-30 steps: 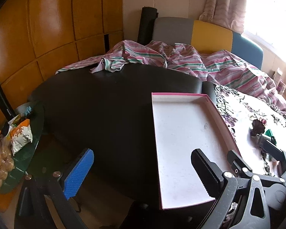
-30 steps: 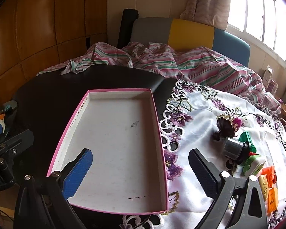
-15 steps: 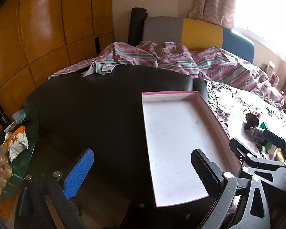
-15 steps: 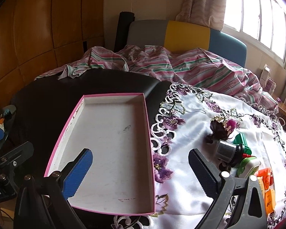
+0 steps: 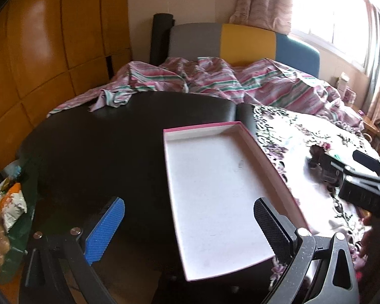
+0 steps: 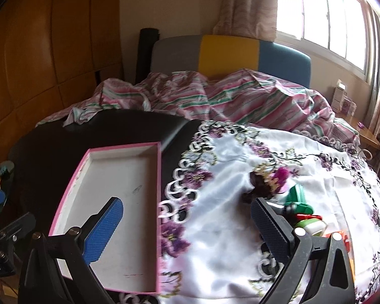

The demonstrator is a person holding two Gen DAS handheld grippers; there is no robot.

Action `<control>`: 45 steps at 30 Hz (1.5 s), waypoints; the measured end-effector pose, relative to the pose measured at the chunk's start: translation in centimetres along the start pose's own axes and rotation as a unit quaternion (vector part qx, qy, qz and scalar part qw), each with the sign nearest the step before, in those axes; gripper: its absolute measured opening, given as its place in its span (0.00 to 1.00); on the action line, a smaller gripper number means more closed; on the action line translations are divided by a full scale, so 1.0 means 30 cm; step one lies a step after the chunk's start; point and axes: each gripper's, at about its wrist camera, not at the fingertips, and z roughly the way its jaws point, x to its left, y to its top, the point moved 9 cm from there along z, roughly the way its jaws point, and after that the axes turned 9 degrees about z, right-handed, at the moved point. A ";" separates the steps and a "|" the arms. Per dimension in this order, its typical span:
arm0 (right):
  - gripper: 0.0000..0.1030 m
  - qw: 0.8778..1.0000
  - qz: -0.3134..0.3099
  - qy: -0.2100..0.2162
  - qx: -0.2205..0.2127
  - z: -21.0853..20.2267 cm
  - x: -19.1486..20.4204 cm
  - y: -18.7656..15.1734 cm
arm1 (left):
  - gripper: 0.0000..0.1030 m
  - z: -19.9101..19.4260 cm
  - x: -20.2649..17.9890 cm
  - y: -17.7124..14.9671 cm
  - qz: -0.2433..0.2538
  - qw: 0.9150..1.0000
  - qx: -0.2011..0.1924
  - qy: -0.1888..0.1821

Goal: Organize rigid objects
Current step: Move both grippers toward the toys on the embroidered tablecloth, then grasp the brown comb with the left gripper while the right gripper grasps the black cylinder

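Two ribbed-pad grippers [image 5: 188, 225] [image 6: 187, 224] agape; shallow rectangular pink-rimmed tray [image 6: 119, 177].

Glossy wood panels [image 5: 50, 50] catch the light. The pink-rimmed tray [image 6: 119, 174] looks like matt card, scuffed inside. Beside the tray, a satiny embroidered cloth [image 6: 228, 223] shines; its other side meets a smooth dark table [image 5: 101, 147]. Ribbed rubbery fingers [image 6: 103, 230] on matt black plastic.

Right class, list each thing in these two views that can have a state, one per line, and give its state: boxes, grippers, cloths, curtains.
Pink box: open, nothing in it, on the dark table.
Left gripper: open, holds nothing.
Right gripper: open, holds nothing.
Embroidered white cloth: spread flat.
Striped bedding: rumpled, unfolded.
Curtain: drawn aside, window uncovered.
Small toys: loose on the cloth, not yet boxed.
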 end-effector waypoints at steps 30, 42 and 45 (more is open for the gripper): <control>1.00 0.969 0.215 -0.118 -0.021 0.035 -0.858 0.101 | 0.99 0.245 -0.481 0.218 0.111 0.984 0.050 -0.132; 1.00 0.964 0.247 -0.096 -0.017 0.040 -0.880 0.097 | 0.99 0.473 -0.908 0.382 0.194 0.953 0.064 -0.222; 1.00 0.964 0.249 -0.094 -0.018 0.037 -0.882 0.097 | 0.99 0.528 -0.982 0.391 0.202 0.948 0.078 -0.234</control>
